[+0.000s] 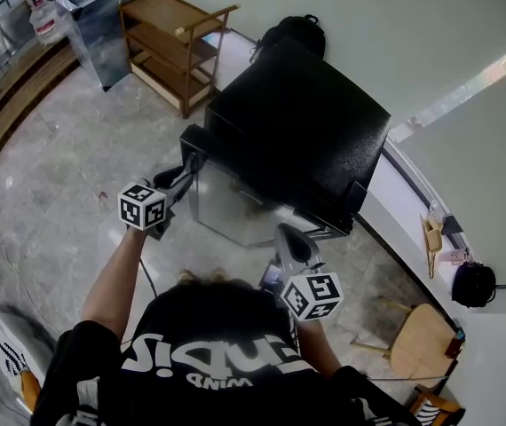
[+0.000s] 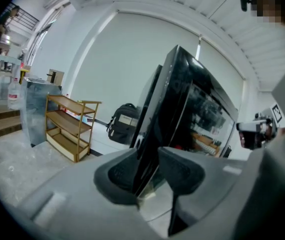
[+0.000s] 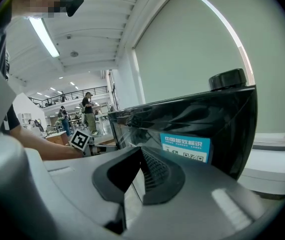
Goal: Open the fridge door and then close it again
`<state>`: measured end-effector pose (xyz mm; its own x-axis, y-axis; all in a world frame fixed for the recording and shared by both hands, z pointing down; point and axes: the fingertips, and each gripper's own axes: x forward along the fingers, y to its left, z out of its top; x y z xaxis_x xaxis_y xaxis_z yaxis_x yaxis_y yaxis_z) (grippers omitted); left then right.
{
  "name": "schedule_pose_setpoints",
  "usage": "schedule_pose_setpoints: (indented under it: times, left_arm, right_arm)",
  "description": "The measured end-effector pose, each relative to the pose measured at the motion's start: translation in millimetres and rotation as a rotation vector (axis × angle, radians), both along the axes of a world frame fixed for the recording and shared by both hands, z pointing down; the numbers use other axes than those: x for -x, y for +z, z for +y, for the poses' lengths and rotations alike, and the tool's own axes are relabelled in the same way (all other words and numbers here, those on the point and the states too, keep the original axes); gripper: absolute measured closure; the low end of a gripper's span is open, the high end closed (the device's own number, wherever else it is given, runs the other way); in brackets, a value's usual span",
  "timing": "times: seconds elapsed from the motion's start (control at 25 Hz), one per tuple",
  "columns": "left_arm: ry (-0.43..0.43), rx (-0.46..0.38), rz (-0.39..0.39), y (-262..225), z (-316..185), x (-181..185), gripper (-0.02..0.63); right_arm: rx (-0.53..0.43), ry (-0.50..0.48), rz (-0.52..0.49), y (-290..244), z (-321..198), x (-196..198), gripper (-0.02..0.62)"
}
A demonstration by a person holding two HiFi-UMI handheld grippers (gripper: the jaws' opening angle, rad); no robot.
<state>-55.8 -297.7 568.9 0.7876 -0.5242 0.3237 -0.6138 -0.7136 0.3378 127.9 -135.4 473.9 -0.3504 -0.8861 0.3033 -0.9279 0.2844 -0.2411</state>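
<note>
A low black fridge (image 1: 297,127) stands on the floor in front of me; its glass door (image 1: 235,204) faces me and looks slightly ajar at its left edge. My left gripper (image 1: 193,160) is shut on that left door edge. In the left gripper view the dark door edge (image 2: 155,134) runs between the two pads of the left gripper (image 2: 147,171). My right gripper (image 1: 287,233) hovers before the door's right part, apart from it. In the right gripper view the right gripper (image 3: 137,171) is shut with nothing held, and the fridge (image 3: 192,114) with a blue sticker (image 3: 185,147) lies ahead.
A wooden shelf rack (image 1: 169,47) and a black backpack (image 1: 293,34) stand behind the fridge by the wall. A translucent cabinet (image 1: 102,25) is at the back left. A wooden chair (image 1: 422,340) and a black bag (image 1: 473,284) are at the right.
</note>
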Motion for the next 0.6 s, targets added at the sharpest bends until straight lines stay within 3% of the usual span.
schedule_pose_setpoints:
  times: [0.6]
  left_arm:
    - [0.013,0.018,0.02,1.5,-29.7,-22.2,0.482]
  right_arm:
    - [0.01,0.049,0.005,4.4,1.3,-17.3,0.598]
